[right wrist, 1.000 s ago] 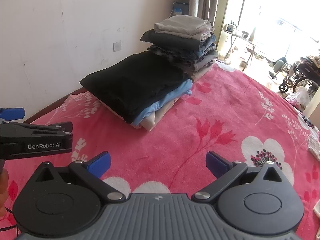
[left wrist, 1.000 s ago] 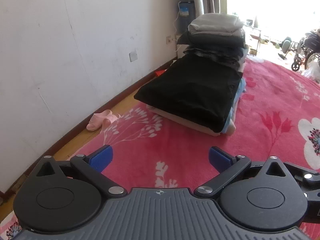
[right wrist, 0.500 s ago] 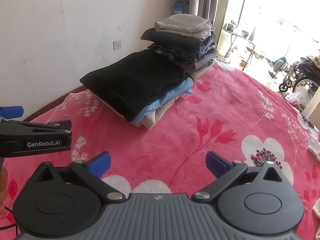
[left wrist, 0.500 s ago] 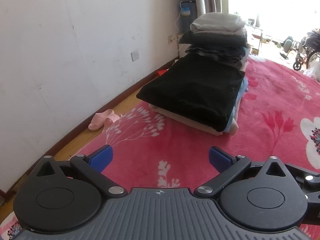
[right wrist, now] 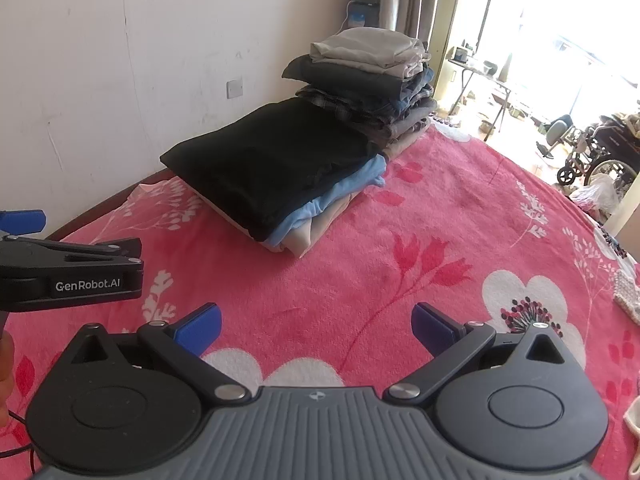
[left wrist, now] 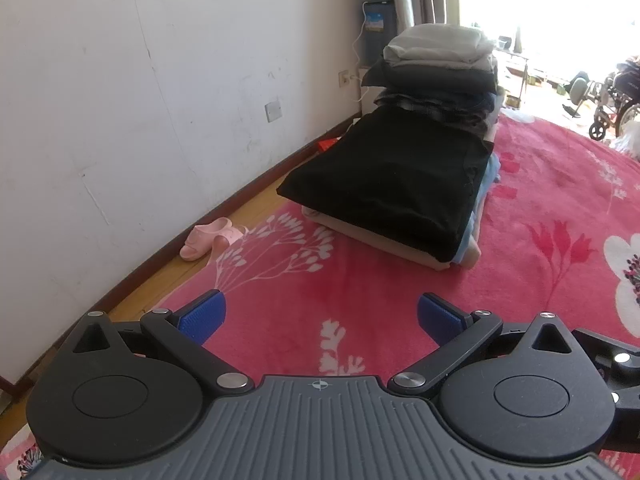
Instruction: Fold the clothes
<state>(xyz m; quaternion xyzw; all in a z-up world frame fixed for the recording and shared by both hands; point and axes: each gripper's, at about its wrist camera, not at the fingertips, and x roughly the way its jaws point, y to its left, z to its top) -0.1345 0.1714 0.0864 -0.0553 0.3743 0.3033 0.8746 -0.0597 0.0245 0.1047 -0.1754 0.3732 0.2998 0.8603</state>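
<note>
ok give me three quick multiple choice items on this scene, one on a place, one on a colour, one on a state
1. Where is the slipper?
A. on the tall stack
B. on the wood floor by the wall
C. in the left gripper

2. What colour is the top garment of the low pile?
A. black
B. yellow
C. white

3. How are the two grippers?
A. both open, empty
B. both shut on cloth
C. one holds the slipper

Key: 1 B, it lies beside the blanket edge near the wall. 2 A, the black garment covers blue and beige layers. 3 A, the left gripper and right gripper have fingers spread with only blanket between them.
</note>
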